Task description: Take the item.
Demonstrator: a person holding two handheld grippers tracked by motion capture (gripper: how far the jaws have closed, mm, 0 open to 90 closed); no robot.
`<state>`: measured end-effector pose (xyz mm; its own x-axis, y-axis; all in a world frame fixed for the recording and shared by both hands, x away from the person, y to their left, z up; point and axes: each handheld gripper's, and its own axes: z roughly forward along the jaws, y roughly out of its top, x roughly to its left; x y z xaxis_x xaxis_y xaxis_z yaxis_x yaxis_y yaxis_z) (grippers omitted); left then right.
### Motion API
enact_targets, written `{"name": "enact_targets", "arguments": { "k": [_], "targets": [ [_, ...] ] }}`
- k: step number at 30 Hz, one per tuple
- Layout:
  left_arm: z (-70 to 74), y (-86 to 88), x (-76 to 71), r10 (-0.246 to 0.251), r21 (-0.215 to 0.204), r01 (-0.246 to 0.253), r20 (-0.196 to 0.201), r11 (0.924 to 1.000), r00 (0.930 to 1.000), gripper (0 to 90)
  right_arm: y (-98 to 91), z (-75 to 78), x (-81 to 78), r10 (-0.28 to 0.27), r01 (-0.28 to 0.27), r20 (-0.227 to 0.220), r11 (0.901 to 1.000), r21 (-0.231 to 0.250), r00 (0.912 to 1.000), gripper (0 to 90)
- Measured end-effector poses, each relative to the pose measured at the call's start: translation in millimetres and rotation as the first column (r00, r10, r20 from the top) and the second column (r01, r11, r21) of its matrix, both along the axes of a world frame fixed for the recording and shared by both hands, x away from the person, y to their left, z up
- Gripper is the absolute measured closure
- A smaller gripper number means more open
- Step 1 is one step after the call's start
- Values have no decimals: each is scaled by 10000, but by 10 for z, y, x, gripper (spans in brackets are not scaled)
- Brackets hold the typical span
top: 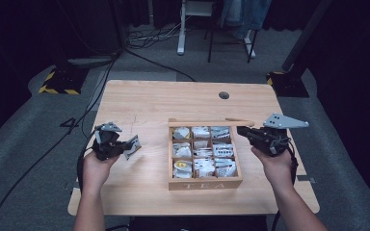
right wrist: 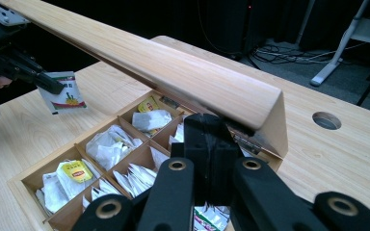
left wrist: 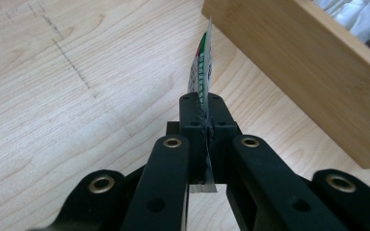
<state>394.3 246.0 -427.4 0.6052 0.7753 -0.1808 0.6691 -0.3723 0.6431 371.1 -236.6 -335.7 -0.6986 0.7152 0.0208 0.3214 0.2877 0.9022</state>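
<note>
Wooden table: tea box holds sachets; left jaws grip tea bag, right jaws closed.

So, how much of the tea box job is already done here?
Done: the lid is up, with the right gripper shut at its edge. In hand: the left gripper holds a tea bag outside the tea box. Left: probably setting the bag down and closing the lid.
</note>
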Motion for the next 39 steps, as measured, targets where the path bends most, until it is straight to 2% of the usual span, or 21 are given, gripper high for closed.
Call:
{"name": "enact_targets", "arguments": {
  "k": [8, 15, 17, 18, 22, 23, 26, 29, 34, 39],
  "targets": [
    [-138, 35, 55, 152, -77, -155, -342, 9999, 9993, 882, -1, 0, 0, 16, -16, -10, 10000, -3, 10000, 886],
    [-206, 60, 86, 321, 171, -313, -499, 9994, 9982, 869, -1, 0, 0, 15, -15, -12, 10000, -1, 10000, 885],
    [-210, 65, 98, 469, 168, -459, -629, 9988, 9969, 806, 0, 0, -1, 15, -15, -16, 10000, 6, 10000, 884],
    [-209, 67, 107, 629, 308, -609, -693, 9977, 9956, 734, -1, 0, -1, 16, -16, -17, 10000, 5, 10000, 883],
    [-201, 65, 120, 1357, 678, -1320, -524, 9889, 9894, 484, -1, 0, 0, 19, -19, -21, 10000, 12, 10000, 883],
    [-191, 74, 119, 1516, 729, -1480, -471, 9863, 9873, 445, -2, 1, 0, 15, -15, -26, 10000, 1, 10000, 883],
    [-166, 100, 110, 1797, 715, -1770, -324, 9816, 9832, 360, -3, 0, 1, 24, -24, -25, 10000, 16, 10000, 883],
    [-118, 118, 94, 2050, 818, -2032, -144, 9757, 9786, 326, -4, 0, 4, 39, -39, -24, 10000, 41, 10000, 882],
    [-11, 66, 51, 1875, 628, -1881, 156, 9801, 9821, 319, -4, 1, 6, 46, -46, -26, 10000, 47, 10000, 881],
    [136, -40, -13, 1215, 332, -1229, 417, 9919, 9917, 321, -5, 1, 5, 54, -54, -38, 10000, 39, 10000, 881]
  ]
}}
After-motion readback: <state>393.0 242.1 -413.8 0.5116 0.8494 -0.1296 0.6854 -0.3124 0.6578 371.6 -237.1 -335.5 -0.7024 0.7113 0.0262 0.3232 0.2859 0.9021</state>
